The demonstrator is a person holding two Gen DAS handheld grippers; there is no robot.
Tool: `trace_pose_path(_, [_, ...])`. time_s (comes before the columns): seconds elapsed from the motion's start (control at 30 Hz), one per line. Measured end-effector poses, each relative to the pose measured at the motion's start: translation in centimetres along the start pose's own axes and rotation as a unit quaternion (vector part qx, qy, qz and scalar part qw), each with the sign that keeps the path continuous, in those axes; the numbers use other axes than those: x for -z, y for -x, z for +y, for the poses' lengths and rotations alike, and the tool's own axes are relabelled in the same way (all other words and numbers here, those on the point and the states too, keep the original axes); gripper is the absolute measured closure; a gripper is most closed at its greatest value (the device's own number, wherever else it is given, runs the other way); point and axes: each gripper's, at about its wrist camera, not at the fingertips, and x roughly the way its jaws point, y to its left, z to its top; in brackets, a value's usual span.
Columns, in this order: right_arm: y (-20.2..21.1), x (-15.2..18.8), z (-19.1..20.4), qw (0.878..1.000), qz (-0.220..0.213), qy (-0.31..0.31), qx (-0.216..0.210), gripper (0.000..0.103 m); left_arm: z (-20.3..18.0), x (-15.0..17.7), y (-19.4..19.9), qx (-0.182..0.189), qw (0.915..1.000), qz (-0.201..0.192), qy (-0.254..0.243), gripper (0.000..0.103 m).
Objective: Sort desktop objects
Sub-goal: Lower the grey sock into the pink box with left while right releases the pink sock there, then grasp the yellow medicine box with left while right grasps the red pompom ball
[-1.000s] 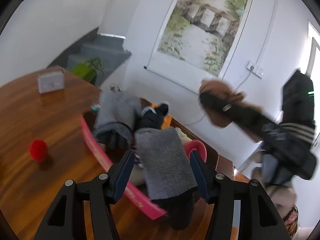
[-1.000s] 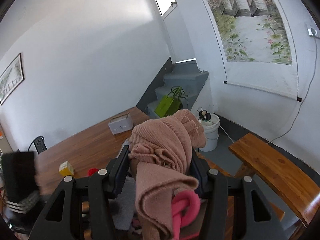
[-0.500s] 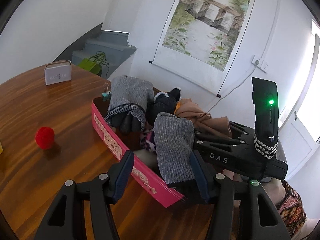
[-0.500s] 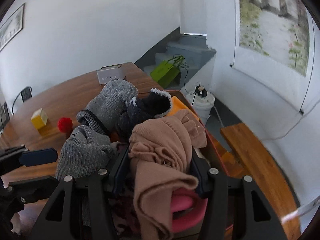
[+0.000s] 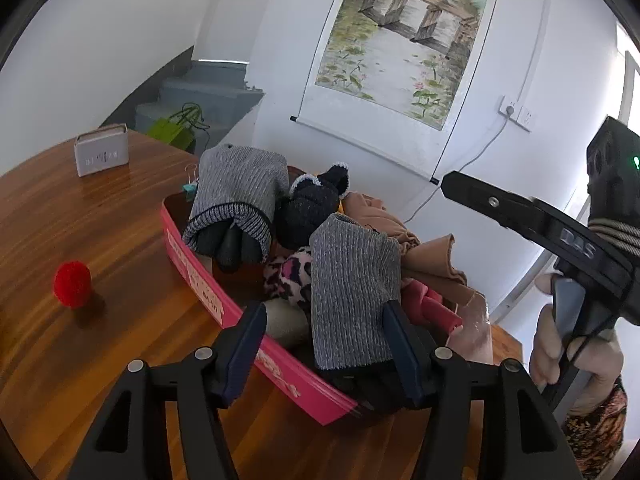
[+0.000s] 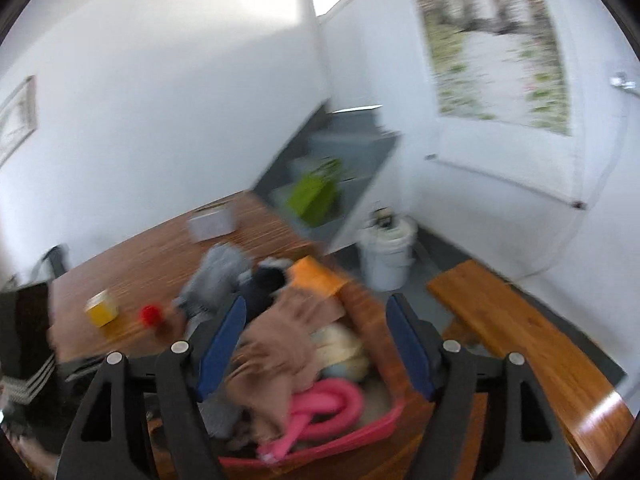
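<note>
Two hand-held grippers are working low in frame over the pink rectangular bin (image 5: pixel 200 286): the left hand-held gripper (image 5: pixel 324 346) is opening, loosening around the grey ribbed knit glove (image 5: pixel 352 292), the right hand-held gripper (image 6: pixel 316 344) is opening clear above the tan knit glove (image 6: pixel 280 344), and either glove risks sliding off the overfull heap.

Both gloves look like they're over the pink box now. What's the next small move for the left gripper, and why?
Probably finish opening the left gripper and back it out. The grey glove between its opening jaws already hangs over the pink box, only the right pad near it; the brown glove lies released there.
</note>
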Motion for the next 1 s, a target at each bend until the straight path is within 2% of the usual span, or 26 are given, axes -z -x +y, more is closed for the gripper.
trace_pose_path(0.03, [-0.2,-0.1,0.1,1.000,-0.001,0.004,0.024,0.027,-0.1,0.0,-0.1,-0.002,1.0000,0.000,-0.003,0.041])
trace_pose_path(0.2, [-4.3,1.0,1.9,0.994,0.062,0.057,0.069,0.027,-0.3,0.2,0.5,-0.004,1.0000,0.005,-0.001,0.041])
trace_pose_path(0.3, [-4.1,1.4,2.3,0.993,0.052,0.062,0.083,0.027,0.5,0.2,1.7,0.001,0.9999,-0.002,0.012,0.041])
trace_pose_path(0.4, [-3.3,0.9,2.3,0.995,0.048,0.046,0.076,0.027,2.1,-0.1,3.8,-0.007,0.9994,-0.023,0.025,0.041])
trace_pose_path(0.5, [-0.8,0.0,3.6,0.997,-0.002,0.038,0.061,0.027,4.4,0.0,6.5,-0.029,0.9974,-0.048,0.045,0.041])
trace_pose_path(0.57, [1.0,-0.6,4.9,0.998,-0.037,0.036,0.039,0.027,6.2,0.3,8.1,-0.050,0.9952,-0.062,0.057,0.041])
trace_pose_path(0.67, [3.4,-0.8,8.1,0.996,-0.077,0.034,-0.022,0.027,10.0,1.2,10.9,-0.099,0.9883,-0.078,0.086,0.041])
trace_pose_path(0.7, [3.9,-0.8,9.3,0.995,-0.086,0.036,-0.045,0.027,11.4,1.5,11.7,-0.116,0.9850,-0.083,0.097,0.037])
trace_pose_path(0.73, [3.9,-0.6,10.4,0.994,-0.082,0.037,-0.066,0.027,12.7,1.8,12.3,-0.131,0.9814,-0.086,0.112,0.031])
trace_pose_path(0.83, [2.9,0.5,14.5,0.989,-0.046,0.048,-0.134,0.027,16.7,3.0,14.2,-0.180,0.9658,-0.097,0.159,0.028])
trace_pose_path(0.9, [1.5,1.3,17.1,0.986,-0.021,0.058,-0.153,0.027,19.2,3.5,15.0,-0.213,0.9555,-0.092,0.182,0.028])
trace_pose_path(1.0, [-0.9,2.8,20.4,0.981,0.022,0.064,-0.181,0.027,21.7,3.9,15.4,-0.236,0.9487,-0.086,0.192,0.028])
